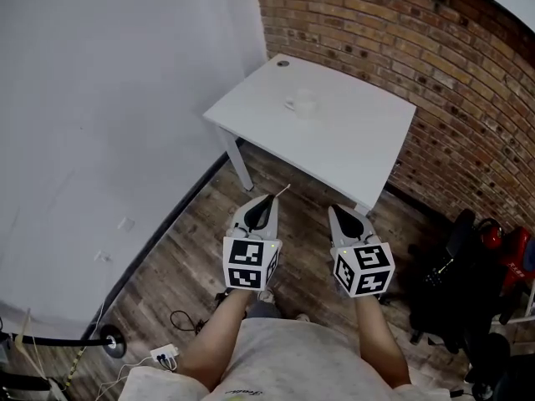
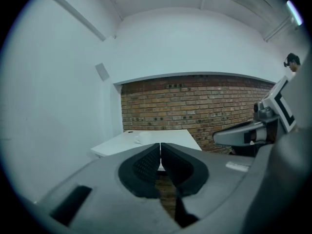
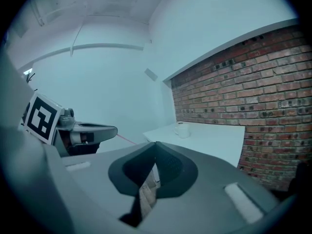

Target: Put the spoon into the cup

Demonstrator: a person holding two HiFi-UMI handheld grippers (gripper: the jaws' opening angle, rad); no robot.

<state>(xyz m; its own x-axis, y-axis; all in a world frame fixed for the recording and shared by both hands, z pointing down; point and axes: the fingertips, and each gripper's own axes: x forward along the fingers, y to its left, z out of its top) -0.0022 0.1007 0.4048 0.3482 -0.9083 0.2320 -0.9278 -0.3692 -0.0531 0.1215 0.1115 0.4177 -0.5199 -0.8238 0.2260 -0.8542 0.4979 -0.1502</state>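
Indoors, cup (image 1: pixel 304 103) on white table (image 1: pixel 359 150), brick wall (image 1: pixel 435 57)

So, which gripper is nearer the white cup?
Left, only just. The left gripper, shut on a thin spoon, sits slightly further forward than the right gripper; both hang over wooden floor, short of the white cup.

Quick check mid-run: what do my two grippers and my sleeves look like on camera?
The left gripper and the right gripper look alike. Each has a pale grey shell that tapers to dark jaws with textured pads. Each carries a white cube printed with black square markers. The person wears a light grey short-sleeved shirt.
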